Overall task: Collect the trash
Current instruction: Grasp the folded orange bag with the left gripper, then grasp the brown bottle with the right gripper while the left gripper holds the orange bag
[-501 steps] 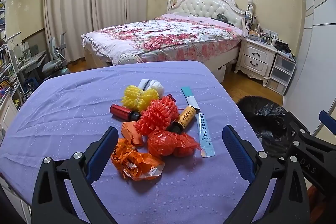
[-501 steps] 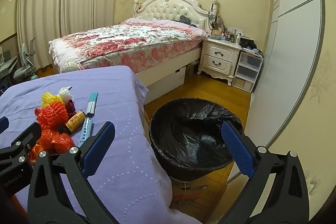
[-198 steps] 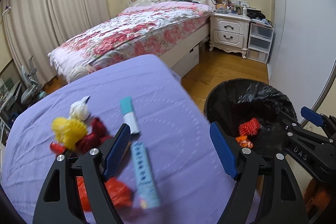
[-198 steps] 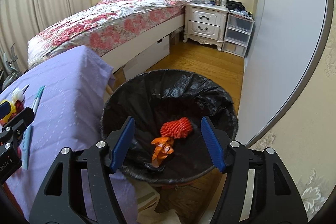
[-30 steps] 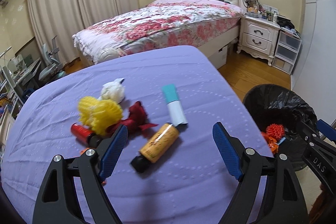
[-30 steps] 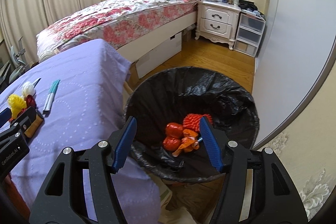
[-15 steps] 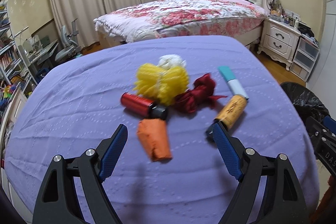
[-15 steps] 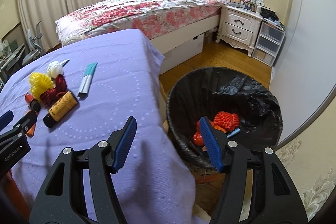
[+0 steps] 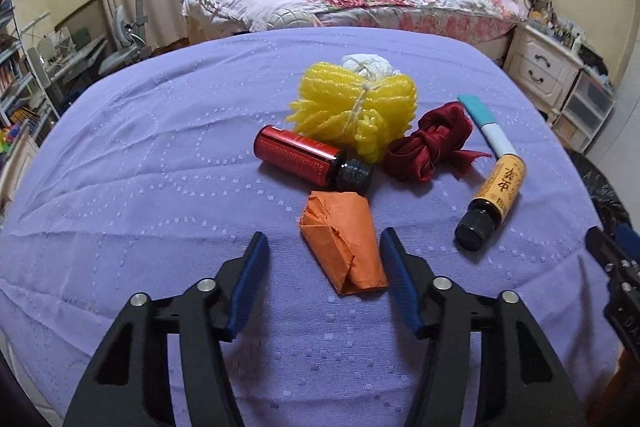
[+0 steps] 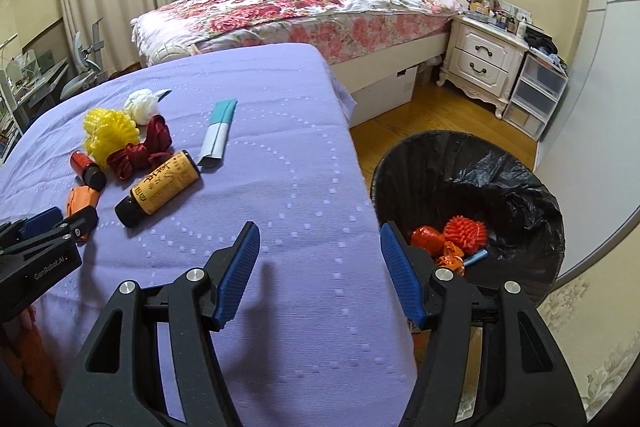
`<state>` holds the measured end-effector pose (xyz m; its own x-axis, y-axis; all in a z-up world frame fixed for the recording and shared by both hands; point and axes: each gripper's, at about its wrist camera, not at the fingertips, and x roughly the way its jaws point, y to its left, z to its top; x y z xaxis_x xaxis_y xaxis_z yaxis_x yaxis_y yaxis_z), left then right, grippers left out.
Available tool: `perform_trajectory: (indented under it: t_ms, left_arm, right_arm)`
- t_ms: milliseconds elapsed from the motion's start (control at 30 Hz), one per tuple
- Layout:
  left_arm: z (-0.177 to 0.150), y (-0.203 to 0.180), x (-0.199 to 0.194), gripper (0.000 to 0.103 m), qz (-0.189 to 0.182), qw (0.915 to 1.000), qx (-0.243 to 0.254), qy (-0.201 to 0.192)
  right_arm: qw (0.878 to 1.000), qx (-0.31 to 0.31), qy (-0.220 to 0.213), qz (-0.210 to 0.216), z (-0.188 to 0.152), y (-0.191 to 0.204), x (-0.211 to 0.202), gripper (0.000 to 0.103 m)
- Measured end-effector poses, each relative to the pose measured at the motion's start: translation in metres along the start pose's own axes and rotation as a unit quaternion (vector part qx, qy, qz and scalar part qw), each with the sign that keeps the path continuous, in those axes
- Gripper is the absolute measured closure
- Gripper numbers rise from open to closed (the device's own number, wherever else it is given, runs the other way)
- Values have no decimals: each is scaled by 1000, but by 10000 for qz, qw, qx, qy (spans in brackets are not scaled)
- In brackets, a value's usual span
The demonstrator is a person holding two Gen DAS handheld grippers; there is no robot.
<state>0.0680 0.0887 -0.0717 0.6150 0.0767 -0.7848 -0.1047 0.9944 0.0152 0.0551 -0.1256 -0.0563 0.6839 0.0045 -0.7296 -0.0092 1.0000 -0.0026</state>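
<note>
My left gripper (image 9: 324, 283) is open, its fingers on either side of the near end of an orange paper wad (image 9: 342, 241) on the purple table (image 9: 160, 187). Behind the wad lie a red bottle (image 9: 308, 161), a yellow foam net (image 9: 356, 111), a dark red ribbon (image 9: 430, 147), a white tissue ball (image 9: 368, 65), a yellow-labelled brown bottle (image 9: 494, 195) and a teal-and-white wrapper (image 9: 486, 125). My right gripper (image 10: 320, 267) is open and empty above the table's right edge, beside the black-lined trash bin (image 10: 516, 179), which holds red and orange trash (image 10: 452, 237).
A floral bed (image 10: 300, 7) stands behind the table. A white nightstand (image 10: 484, 61) and plastic drawers (image 10: 536, 93) stand on the wooden floor at the right. A desk and chair (image 9: 120, 43) are at the far left.
My left gripper has moved down and forward to the orange wad and its jaws have narrowed around it. My right gripper has swung left, over the table's edge.
</note>
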Motion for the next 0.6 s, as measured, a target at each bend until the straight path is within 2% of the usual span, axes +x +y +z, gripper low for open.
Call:
perform_trajectory:
  t_ms: [133, 300, 600]
  left_arm:
    - [-2, 3, -2, 69, -5, 9999, 106, -86]
    - [-6, 19, -6, 69, -128, 9999, -41, -97]
    - [-9, 43, -15, 70, -9, 9997, -156, -186]
  right_arm:
    - [10000, -75, 9, 34, 1, 8, 1, 41]
    - [9998, -141, 26, 115, 2, 15, 2, 41]
    - [9989, -255, 88, 386, 8, 37, 4, 41]
